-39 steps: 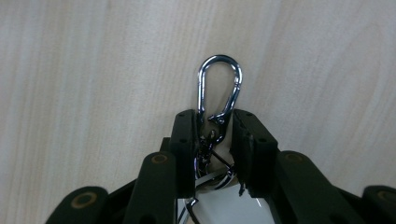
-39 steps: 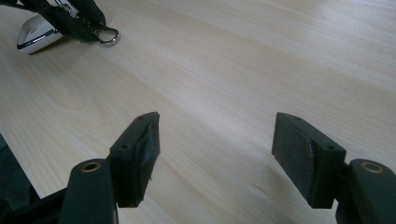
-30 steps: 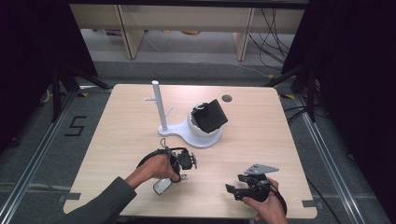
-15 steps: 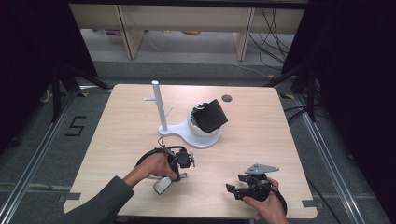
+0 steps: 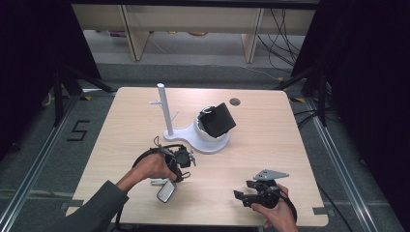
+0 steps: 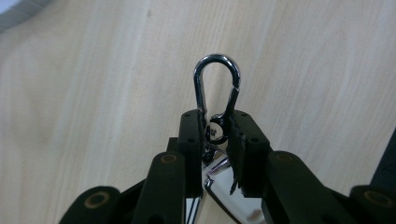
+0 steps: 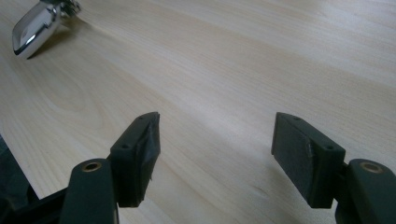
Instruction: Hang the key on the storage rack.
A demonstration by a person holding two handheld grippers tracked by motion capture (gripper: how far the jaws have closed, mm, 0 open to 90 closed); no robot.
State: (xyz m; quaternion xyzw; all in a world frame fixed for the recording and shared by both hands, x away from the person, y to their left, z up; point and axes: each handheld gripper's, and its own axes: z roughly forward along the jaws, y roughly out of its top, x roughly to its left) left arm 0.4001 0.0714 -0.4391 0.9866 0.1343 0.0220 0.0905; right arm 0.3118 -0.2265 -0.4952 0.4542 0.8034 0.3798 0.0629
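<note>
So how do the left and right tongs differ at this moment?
The left tongs are shut on a silver carabiner clip; the right tongs stand open with bare table between them. In the high view the left tongs sit near the white stand, the right tongs near the table's front edge. Both are black and hand-held.

A pale wooden table stands on a grey floor marked with a black figure five. Behind it run light wooden shelf units and loose black cables. Both sides lie in deep shadow.
</note>
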